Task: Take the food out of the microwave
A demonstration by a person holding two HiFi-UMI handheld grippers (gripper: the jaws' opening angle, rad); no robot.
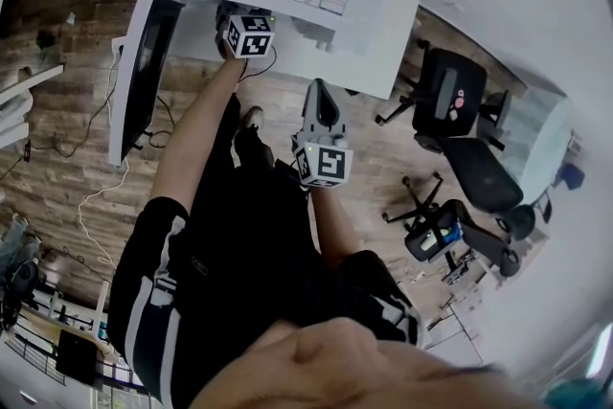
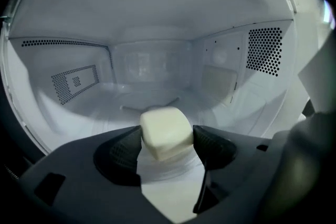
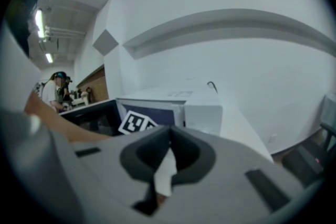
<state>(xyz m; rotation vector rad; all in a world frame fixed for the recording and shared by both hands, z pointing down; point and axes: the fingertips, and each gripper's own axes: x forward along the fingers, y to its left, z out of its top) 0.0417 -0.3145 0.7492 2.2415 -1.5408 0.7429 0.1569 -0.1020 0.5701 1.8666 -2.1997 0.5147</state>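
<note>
Food block (image 2: pixel 164 131) clamped in left gripper (image 2: pixel 167 139) inside microwave (image 2: pixel 157 60), corner toward camera; right gripper (image 3: pixel 170 138) closed, empty.

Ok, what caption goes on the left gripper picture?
Left gripper clamps a pale food cube inside the white microwave.

Wood-plank floor (image 1: pixel 77 101) spreads below, dark and grainy, with loose cables (image 1: pixel 86 206) trailing across it. Black office chairs (image 1: pixel 448 86) stand beside a plain white wall (image 1: pixel 536 5), and strip lights (image 3: pixel 39 21) glow on the ceiling.

an office: swivel chairs (image 1: pixel 458 124) on a wood-look floor (image 1: pixel 67 120), white table (image 1: pixel 412 5).
</note>
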